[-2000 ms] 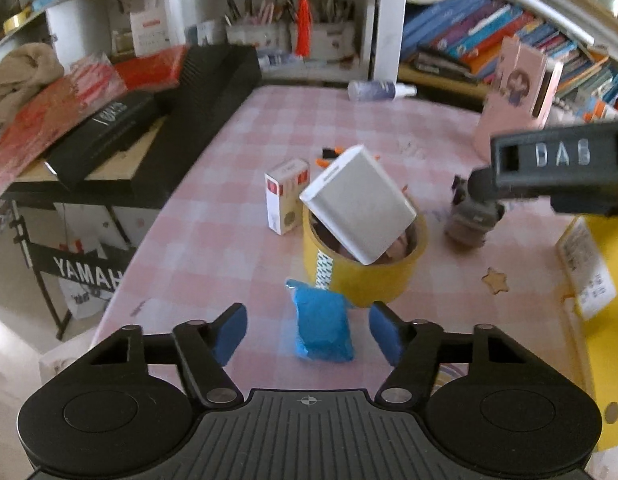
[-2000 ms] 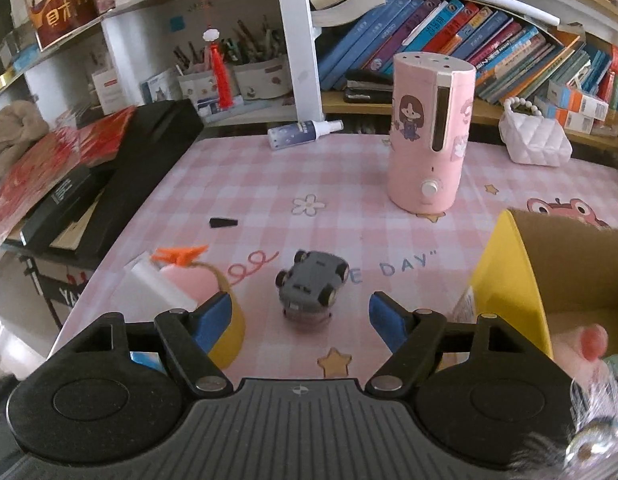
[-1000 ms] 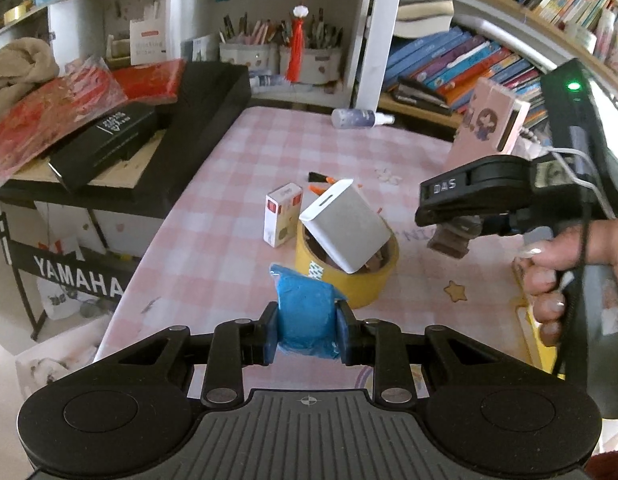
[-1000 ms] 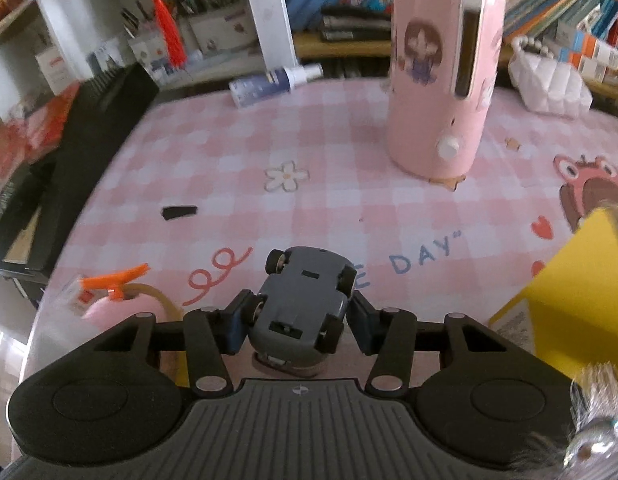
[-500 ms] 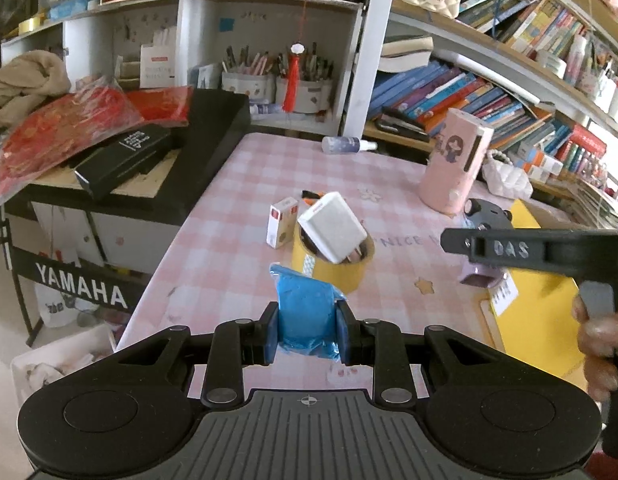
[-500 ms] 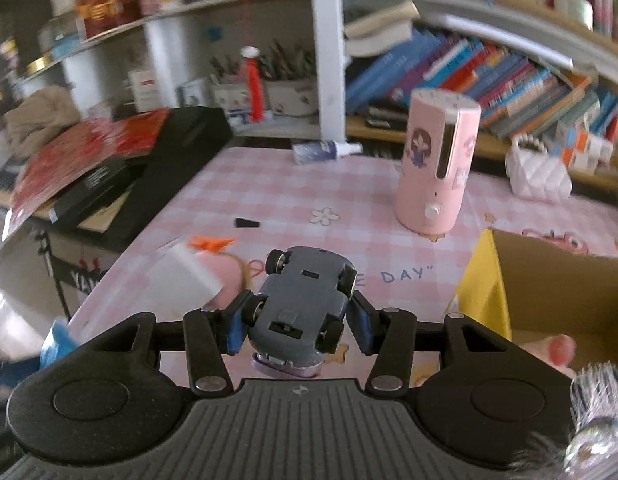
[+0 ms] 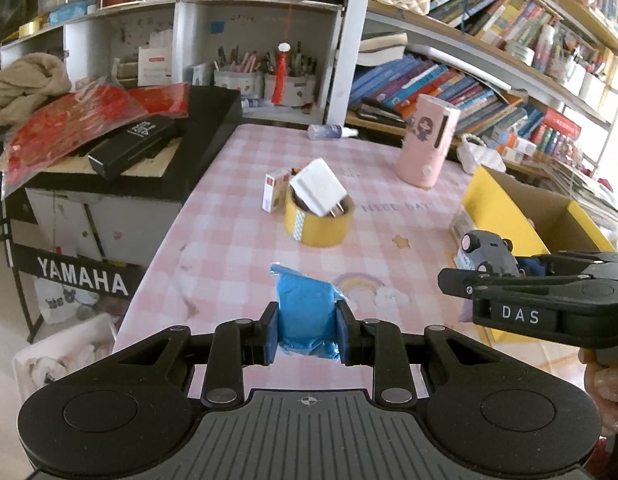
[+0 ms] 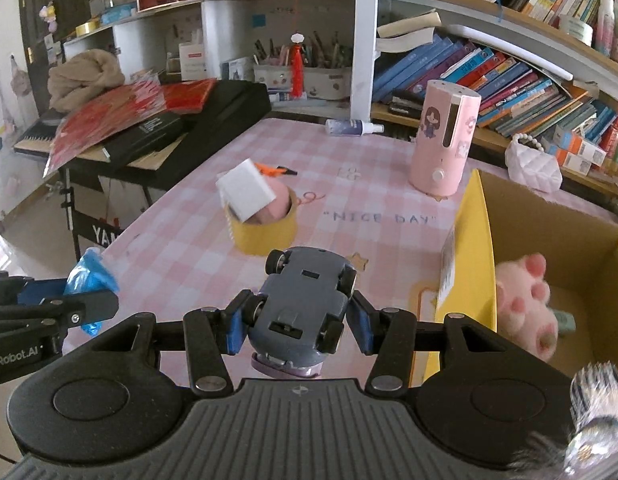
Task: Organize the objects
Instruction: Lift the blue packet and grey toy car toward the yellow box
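My left gripper (image 7: 307,330) is shut on a blue packet (image 7: 305,312), held above the near edge of the pink checked table (image 7: 229,248). My right gripper (image 8: 297,330) is shut on a grey toy car (image 8: 305,300), lifted off the table beside the yellow cardboard box (image 8: 473,248). From the left wrist view the toy car (image 7: 487,254) and the right gripper (image 7: 509,276) hang at the right, in front of the box (image 7: 505,216). The blue packet (image 8: 91,280) shows at the left edge of the right wrist view. A yellow tape roll (image 7: 319,222) holds a white charger (image 7: 319,192).
A pink plush paw (image 8: 525,304) lies inside the box. A pink cylinder (image 8: 445,140), a spray bottle (image 8: 351,126), a small red-and-white carton (image 7: 275,190) and an orange clip (image 8: 271,170) stand on the table. A black keyboard (image 7: 189,140) with red packets borders the left side. Bookshelves rise behind.
Both grippers have pulled back and risen with their loads, so the table looks farther away. The right gripper with the car has swung toward the yellow box.
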